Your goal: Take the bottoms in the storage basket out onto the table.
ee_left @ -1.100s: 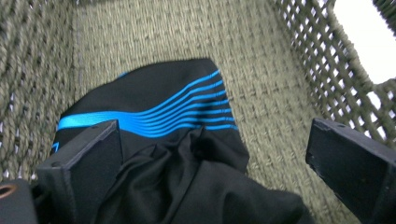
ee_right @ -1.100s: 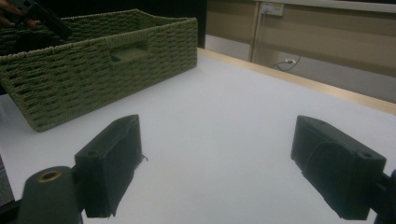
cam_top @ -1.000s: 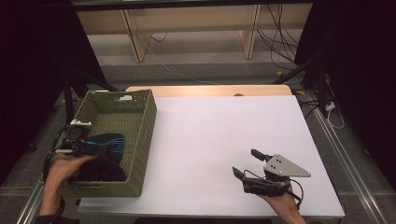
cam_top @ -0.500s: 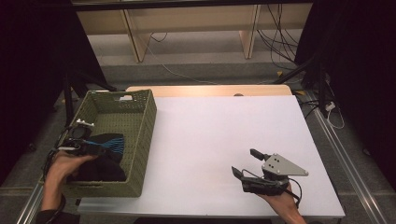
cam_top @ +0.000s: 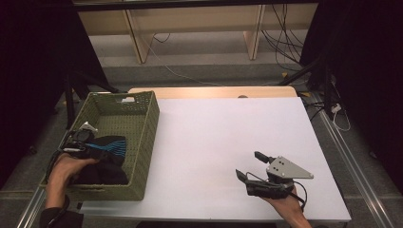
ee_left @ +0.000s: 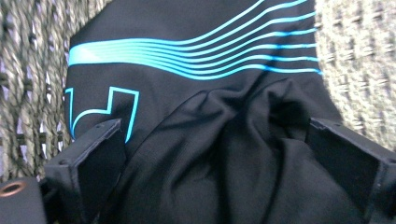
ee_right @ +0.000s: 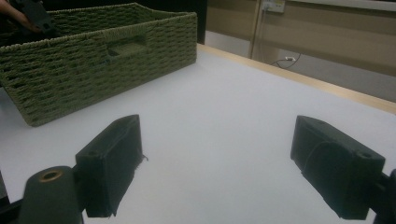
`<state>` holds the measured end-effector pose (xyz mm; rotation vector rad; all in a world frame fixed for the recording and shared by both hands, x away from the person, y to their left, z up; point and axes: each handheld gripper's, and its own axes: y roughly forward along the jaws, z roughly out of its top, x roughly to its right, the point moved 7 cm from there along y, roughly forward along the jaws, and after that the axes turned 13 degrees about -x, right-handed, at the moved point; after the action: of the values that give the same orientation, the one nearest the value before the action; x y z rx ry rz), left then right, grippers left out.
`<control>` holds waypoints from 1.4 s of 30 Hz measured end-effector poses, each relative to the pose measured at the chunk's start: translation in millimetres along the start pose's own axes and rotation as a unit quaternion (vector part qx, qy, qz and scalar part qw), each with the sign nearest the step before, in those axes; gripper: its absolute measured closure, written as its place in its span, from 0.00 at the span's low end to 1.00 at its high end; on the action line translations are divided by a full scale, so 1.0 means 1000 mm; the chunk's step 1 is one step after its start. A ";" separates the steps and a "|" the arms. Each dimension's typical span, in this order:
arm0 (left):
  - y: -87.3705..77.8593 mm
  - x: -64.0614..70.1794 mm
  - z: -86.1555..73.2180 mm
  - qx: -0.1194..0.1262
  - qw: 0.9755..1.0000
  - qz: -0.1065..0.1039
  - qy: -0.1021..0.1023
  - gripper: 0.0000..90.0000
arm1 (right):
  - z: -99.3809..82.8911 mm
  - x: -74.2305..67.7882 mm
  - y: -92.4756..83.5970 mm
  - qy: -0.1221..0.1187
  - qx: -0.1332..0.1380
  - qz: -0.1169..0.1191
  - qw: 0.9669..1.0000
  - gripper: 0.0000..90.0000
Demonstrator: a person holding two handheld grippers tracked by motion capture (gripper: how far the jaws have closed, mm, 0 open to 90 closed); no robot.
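While the white counter lay bare, the green woven basket sat at its left edge, within reach. Black garment with cyan stripes lay inside it; left gripper jaws stood wide, straddling bunched cloth, not clamped. Right gripper rested, jaws wide, holding nothing.

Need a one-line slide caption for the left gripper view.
Left gripper with jaws spread around bunched black garment with cyan stripes inside the woven green basket.
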<state>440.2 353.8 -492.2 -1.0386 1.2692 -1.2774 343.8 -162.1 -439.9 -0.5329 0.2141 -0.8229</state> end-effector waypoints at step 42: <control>0.032 -0.020 0.001 -0.039 0.999 -0.023 -0.018 0.62 | -0.001 -0.002 0.002 -0.004 -0.003 0.000 1.000 0.21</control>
<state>445.9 375.9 -521.9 -1.1471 1.2835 -1.2455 343.3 -159.8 -441.7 -0.5428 0.2093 -0.8191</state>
